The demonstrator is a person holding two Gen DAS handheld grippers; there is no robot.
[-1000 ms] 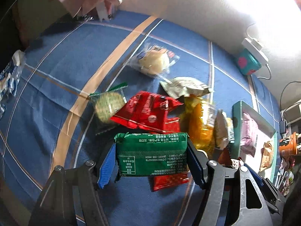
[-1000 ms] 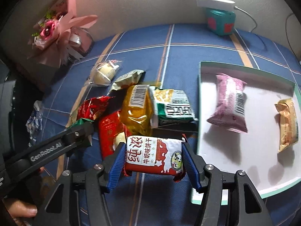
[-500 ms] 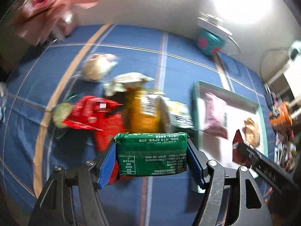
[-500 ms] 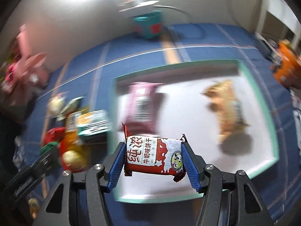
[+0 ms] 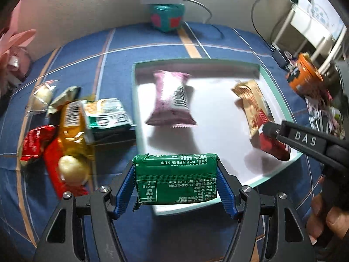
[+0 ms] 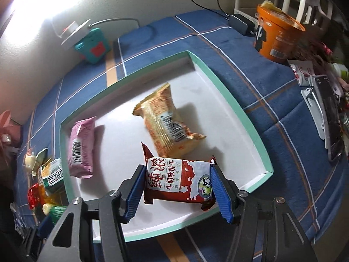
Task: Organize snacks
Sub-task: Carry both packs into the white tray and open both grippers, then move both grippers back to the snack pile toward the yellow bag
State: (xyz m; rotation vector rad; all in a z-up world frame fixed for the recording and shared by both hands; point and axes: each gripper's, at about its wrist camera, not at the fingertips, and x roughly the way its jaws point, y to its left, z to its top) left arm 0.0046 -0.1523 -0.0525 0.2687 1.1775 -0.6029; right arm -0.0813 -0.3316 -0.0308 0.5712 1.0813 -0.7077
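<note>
1. The red-and-white milk biscuit pack [image 6: 178, 180] hangs over the near part of the tray [image 6: 248, 118], pinched at its short ends by the right gripper [image 6: 177, 191], whose blue pads are closed against the wrapper. Released from this height it may land on the orange snack packet [image 6: 168, 124] just behind it and leave a heap.
2. The green pack [image 5: 175, 179] sits clamped in the left gripper [image 5: 175, 191], jaws closed to the pack's width, over the tray's near-left corner. Let go here, it could catch the teal rim and tip onto the blue cloth [image 5: 87, 50].
3. Both tools converge on the same near edge; the right one already crosses the left wrist view, so a collision seems possible.
4. The pink packet [image 5: 171, 100] lies mid-tray, narrowing the free floor.
5. The loose pile of snacks [image 5: 72, 131] lies left of the tray, still to be moved.
</note>
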